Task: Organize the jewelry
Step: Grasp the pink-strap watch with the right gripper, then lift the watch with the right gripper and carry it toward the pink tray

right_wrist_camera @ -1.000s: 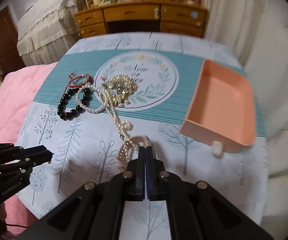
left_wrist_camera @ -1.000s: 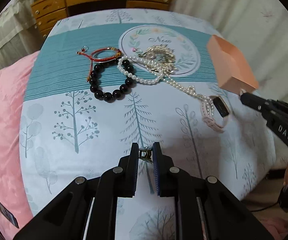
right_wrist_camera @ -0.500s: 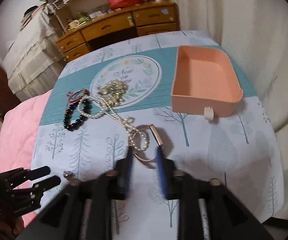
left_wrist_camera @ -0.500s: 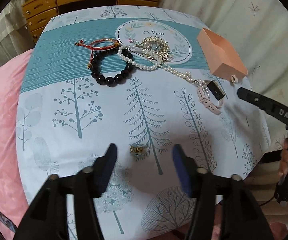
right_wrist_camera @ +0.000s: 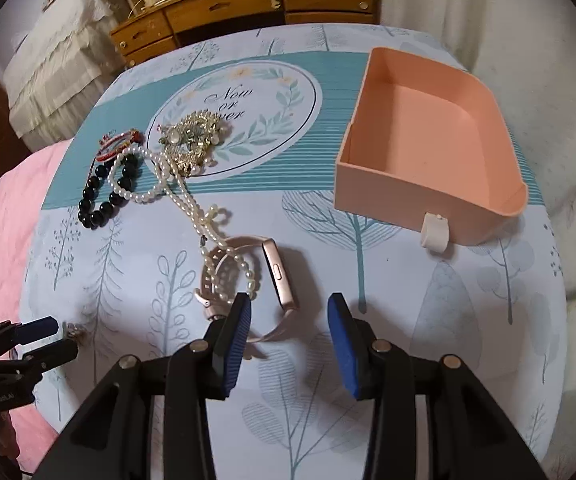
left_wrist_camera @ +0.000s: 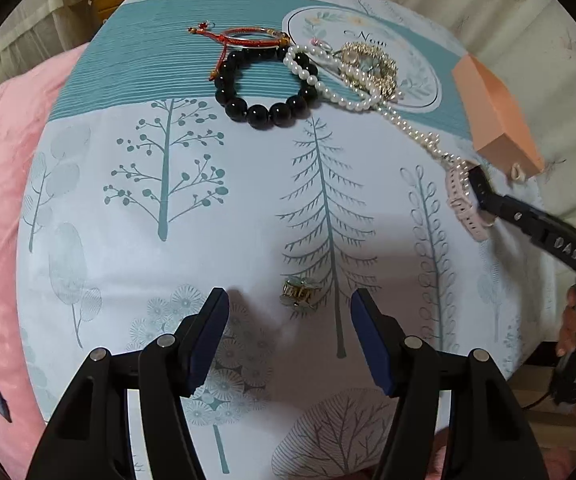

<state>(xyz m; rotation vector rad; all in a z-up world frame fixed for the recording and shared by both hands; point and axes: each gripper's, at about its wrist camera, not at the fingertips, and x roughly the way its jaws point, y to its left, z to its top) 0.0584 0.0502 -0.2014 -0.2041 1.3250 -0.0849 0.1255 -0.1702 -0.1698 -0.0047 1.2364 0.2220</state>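
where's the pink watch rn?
Right wrist view: the pink watch lies on the cloth just ahead of the open right gripper, pearl strand draped over its strap, left of the peach tray.

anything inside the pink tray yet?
No. In the right wrist view the pink tray shows a bare floor, no jewelry. Its near wall hides a thin strip of floor behind it. The pink watch lies outside on the cloth.

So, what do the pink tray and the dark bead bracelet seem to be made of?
Pink tray: probably matte plastic or card; smooth, even walls with no shine. Dark bead bracelet: polished stone or glass, perhaps; the round black beads carry bright highlights.
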